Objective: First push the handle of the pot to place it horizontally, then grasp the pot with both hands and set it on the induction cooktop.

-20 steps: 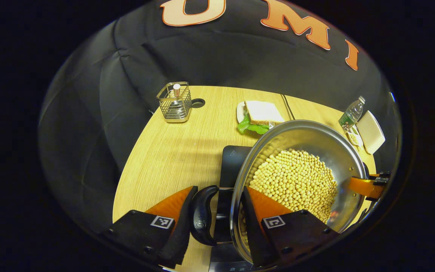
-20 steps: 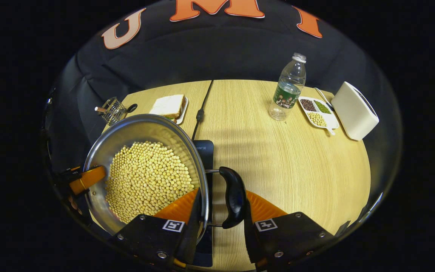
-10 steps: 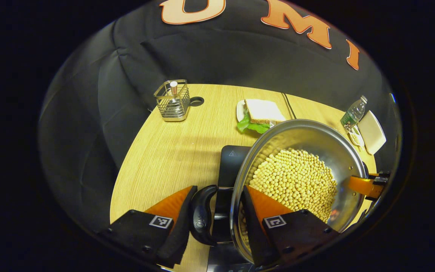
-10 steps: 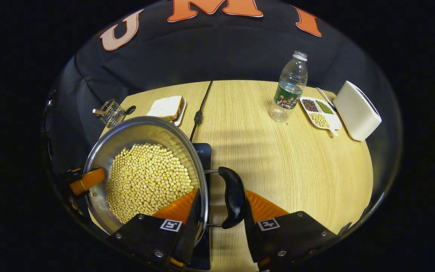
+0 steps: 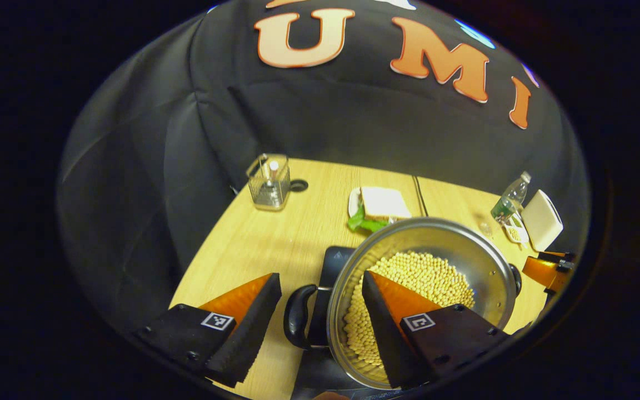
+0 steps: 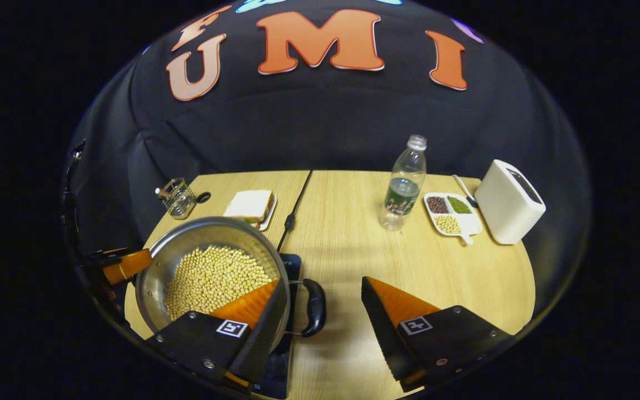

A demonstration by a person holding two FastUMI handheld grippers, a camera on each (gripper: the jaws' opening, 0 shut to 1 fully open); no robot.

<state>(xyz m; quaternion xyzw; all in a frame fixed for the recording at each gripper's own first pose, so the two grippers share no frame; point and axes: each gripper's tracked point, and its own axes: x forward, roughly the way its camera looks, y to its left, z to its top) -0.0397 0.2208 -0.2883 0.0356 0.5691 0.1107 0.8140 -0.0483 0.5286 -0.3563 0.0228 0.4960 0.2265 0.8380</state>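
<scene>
A steel pot (image 5: 436,239) full of yellow beans rests on the black induction cooktop (image 5: 338,260). In the left gripper view my left gripper (image 5: 320,276) is open and raised above the pot's black side handle (image 5: 296,316), one finger to each side, touching nothing. In the right gripper view the pot (image 6: 209,236) sits on the cooktop (image 6: 291,261), and my right gripper (image 6: 323,282) is open above the opposite black handle (image 6: 315,307). Each gripper also appears across the pot: the right gripper (image 5: 546,270) and the left gripper (image 6: 124,263).
At the back of the wooden table (image 6: 353,250) are a wire holder (image 6: 177,197), a sandwich on a plate (image 6: 250,205), a water bottle (image 6: 403,186), a divided dish of beans (image 6: 450,214) and a white box (image 6: 509,200). The cooktop's cable (image 6: 295,205) runs to the far edge.
Both grippers were shut on the pot's side handles; they have opened, let go and lifted up and back. The pot now stands lower, on the cooktop.
</scene>
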